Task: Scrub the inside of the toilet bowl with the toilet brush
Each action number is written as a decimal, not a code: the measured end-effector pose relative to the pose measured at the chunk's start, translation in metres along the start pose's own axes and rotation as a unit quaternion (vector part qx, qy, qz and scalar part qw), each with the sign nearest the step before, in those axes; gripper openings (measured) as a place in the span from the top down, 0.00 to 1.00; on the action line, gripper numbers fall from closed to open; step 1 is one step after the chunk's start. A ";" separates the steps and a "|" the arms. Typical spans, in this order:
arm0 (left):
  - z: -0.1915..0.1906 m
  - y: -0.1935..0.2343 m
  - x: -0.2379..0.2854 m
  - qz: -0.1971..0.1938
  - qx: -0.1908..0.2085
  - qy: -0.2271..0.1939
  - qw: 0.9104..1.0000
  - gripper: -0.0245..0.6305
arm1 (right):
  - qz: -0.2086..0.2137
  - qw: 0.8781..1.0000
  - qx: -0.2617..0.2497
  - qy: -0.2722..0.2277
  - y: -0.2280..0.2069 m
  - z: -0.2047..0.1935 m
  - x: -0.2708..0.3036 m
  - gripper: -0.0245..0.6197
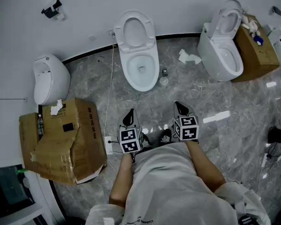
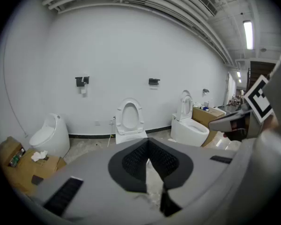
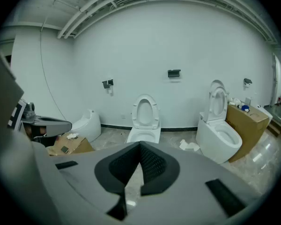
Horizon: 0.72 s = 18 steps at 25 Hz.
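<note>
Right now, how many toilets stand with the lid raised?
2: the middle toilet against the wall, and the right toilet beside a cardboard box. The white fixture at left shows no raised lid.

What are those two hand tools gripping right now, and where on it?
Nothing. The left tool and the right tool are both shut with nothing between their jaws.

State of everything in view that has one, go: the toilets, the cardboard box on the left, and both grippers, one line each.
Middle toilet: lid and seat raised, bowl open.
Right toilet: lid raised, bowl open.
Left cardboard box: crushed, top caved in.
Left gripper: shut, empty.
Right gripper: shut, empty.
</note>
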State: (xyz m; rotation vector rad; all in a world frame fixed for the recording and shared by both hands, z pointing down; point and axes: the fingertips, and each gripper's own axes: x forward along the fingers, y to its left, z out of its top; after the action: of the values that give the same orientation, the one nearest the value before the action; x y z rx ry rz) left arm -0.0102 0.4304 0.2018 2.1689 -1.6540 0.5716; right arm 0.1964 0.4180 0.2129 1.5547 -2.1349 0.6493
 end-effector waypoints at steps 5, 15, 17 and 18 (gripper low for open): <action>0.012 -0.041 0.009 -0.007 -0.002 -0.024 1.000 0.93 | 0.010 1.000 0.001 -0.002 -0.023 -0.007 -0.003 0.96; 0.007 -0.052 0.040 -0.023 0.019 -0.004 1.000 0.93 | 0.010 0.999 0.025 0.024 -0.050 -0.026 0.020 0.96; 0.008 -0.044 0.050 -0.024 0.017 -0.006 1.000 0.93 | 0.008 0.999 0.027 0.033 -0.054 -0.026 0.033 0.96; 0.009 -0.039 0.056 -0.023 0.015 -0.004 1.000 0.93 | 0.009 0.999 0.031 0.036 -0.055 -0.025 0.040 0.96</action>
State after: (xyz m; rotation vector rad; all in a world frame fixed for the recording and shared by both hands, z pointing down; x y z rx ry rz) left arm 0.0413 0.3897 0.2215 2.2274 -1.6058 0.5780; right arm 0.2389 0.3876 0.2629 1.5230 -2.0965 0.7725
